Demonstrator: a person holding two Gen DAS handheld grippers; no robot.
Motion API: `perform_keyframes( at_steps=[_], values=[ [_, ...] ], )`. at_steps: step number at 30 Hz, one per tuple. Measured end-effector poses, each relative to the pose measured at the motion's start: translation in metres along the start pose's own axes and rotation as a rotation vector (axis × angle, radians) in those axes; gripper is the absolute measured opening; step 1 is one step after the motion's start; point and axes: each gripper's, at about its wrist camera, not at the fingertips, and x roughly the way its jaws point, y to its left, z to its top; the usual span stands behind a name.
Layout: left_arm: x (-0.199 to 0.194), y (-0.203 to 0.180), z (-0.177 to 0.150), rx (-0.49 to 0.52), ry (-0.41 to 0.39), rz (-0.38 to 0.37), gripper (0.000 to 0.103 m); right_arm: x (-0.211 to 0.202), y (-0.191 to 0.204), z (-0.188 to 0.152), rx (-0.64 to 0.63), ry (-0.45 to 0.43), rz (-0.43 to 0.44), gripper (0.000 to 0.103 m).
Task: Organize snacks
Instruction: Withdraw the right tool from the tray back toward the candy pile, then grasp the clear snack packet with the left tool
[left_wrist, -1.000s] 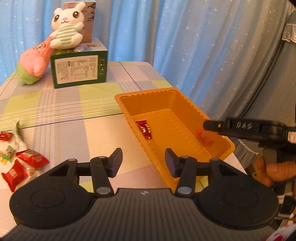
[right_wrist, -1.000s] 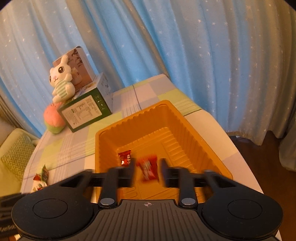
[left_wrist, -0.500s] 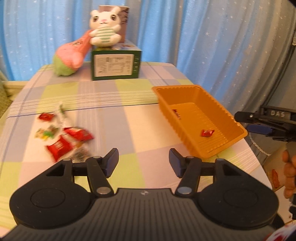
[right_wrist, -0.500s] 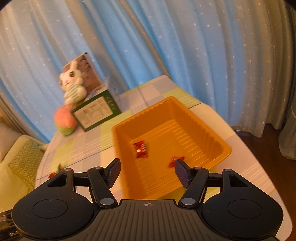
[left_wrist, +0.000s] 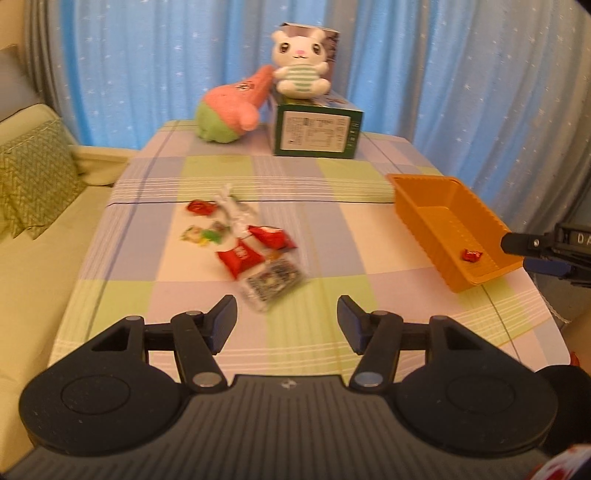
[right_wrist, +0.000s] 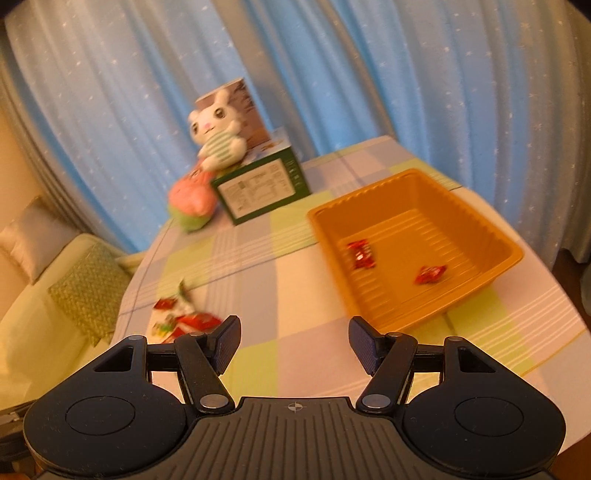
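An orange tray (right_wrist: 509, 254) sits on the right side of the checked table and holds two red candies (right_wrist: 360, 254) (right_wrist: 429, 274); the left wrist view shows the tray (left_wrist: 436, 184) with one red candy (left_wrist: 471, 254). A pile of snack packets (left_wrist: 243, 243) lies mid-table, also in the right wrist view (right_wrist: 181, 319). My left gripper (left_wrist: 287, 319) is open and empty, above the table just in front of the pile. My right gripper (right_wrist: 294, 347) is open and empty, short of the tray's near corner; its tip shows in the left wrist view (left_wrist: 524, 243).
A green box (left_wrist: 317, 133) with a white bunny plush (left_wrist: 300, 62) on top stands at the table's far end, a pink and green plush (left_wrist: 231, 107) beside it. A sofa with a green cushion (left_wrist: 33, 184) lies left. Blue curtains hang behind.
Both grippers have pulled back and away from the tray. The right gripper opened and let a red candy drop into the tray. The left view swung left toward the snack pile.
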Motion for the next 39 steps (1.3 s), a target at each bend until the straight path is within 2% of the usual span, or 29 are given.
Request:
perform_keyframes(
  at_steps=[9, 21, 31, 39],
  values=[
    [-0.006, 0.021, -0.003, -0.021, -0.008, 0.014, 0.056, 0.012, 0.027, -0.013, -0.038, 0.035, 0.011, 0.065],
    [0.022, 0.030, -0.002, 0.029, 0.037, -0.015, 0.056, 0.038, 0.034, -0.020, -0.064, 0.075, -0.013, 0.065],
    [0.076, 0.032, 0.005, 0.132, 0.076, -0.097, 0.056, 0.079, 0.031, -0.028, -0.087, 0.090, -0.043, 0.065],
    [0.131, 0.027, 0.011, 0.304, 0.097, -0.188, 0.055, 0.118, 0.026, -0.032, -0.121, 0.106, -0.059, 0.065]
  ],
)
